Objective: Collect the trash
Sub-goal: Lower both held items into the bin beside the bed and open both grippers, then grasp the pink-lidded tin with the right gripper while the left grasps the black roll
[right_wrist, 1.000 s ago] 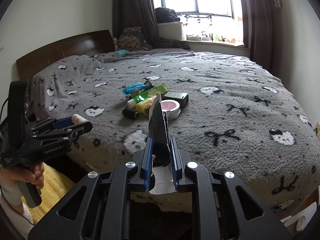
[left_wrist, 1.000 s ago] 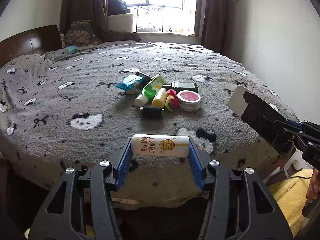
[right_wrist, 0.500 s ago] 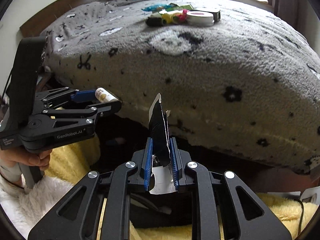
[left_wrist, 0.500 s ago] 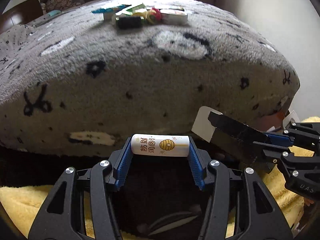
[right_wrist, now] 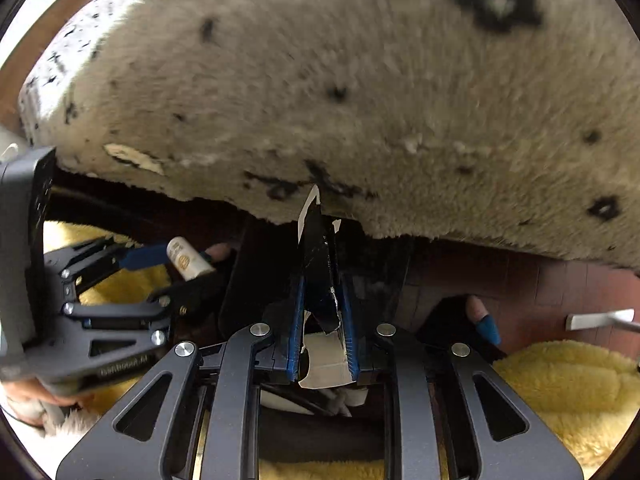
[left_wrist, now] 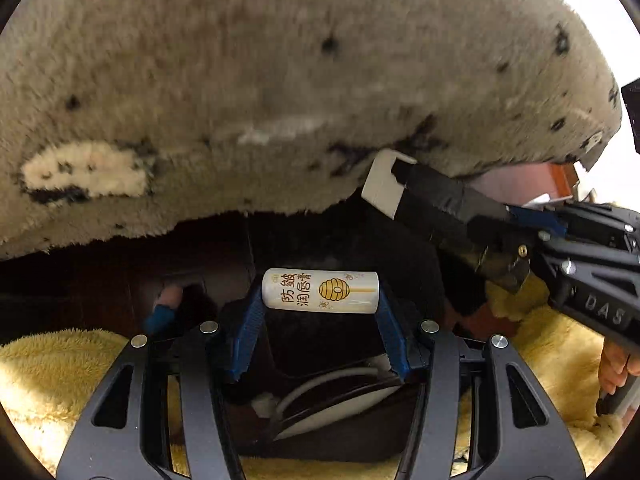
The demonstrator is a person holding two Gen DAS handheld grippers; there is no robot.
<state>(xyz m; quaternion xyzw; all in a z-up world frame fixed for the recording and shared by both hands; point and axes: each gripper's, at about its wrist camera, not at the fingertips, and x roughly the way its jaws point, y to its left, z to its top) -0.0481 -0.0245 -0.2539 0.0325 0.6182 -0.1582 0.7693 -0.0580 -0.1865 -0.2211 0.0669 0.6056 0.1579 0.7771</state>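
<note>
I keep my left gripper (left_wrist: 320, 312) clamped end-to-end on the lip-balm tube (left_wrist: 320, 291) and my right gripper (right_wrist: 322, 316), at three o'clock, pinching the flattened black carton (right_wrist: 318, 264), both angled down for dropping.

White tube (left_wrist: 320, 291), gold beehive print; grey blanket (left_wrist: 280, 80), black specks.

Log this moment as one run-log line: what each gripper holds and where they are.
left gripper: shut on lip balm tube | right gripper: shut on black carton | place: below blanket edge, above dark bin
</note>
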